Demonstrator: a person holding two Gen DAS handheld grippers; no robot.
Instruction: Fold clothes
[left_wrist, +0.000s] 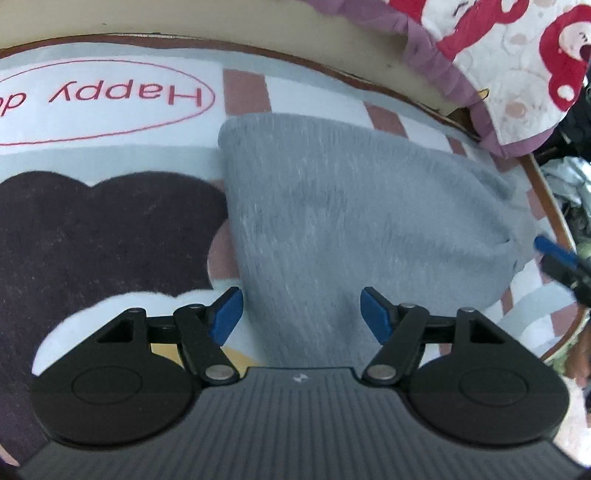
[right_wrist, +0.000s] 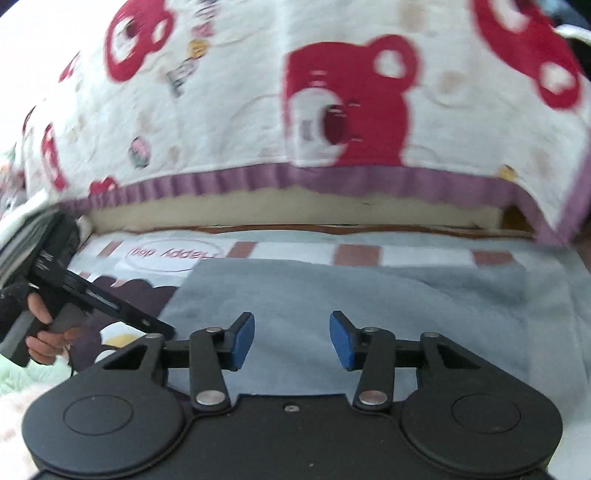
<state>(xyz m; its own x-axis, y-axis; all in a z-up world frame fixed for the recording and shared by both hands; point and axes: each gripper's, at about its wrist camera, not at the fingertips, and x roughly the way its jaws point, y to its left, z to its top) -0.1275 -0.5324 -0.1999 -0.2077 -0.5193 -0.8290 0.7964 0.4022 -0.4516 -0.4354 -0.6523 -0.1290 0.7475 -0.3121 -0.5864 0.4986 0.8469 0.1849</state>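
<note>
Hovering both claws over a grey garment (left_wrist: 332, 221) spread mid-frame on a printed mat (left_wrist: 110, 155), I hold the left claw (left_wrist: 301, 314) and the right claw (right_wrist: 291, 339) with jaws apart, nothing between them, probably ready for the next fold. Across the upper frame a bear-print blanket (right_wrist: 295, 92) overhangs the mat's far edge; at lower left, a hand (right_wrist: 48, 332) grips the other tool.
</note>
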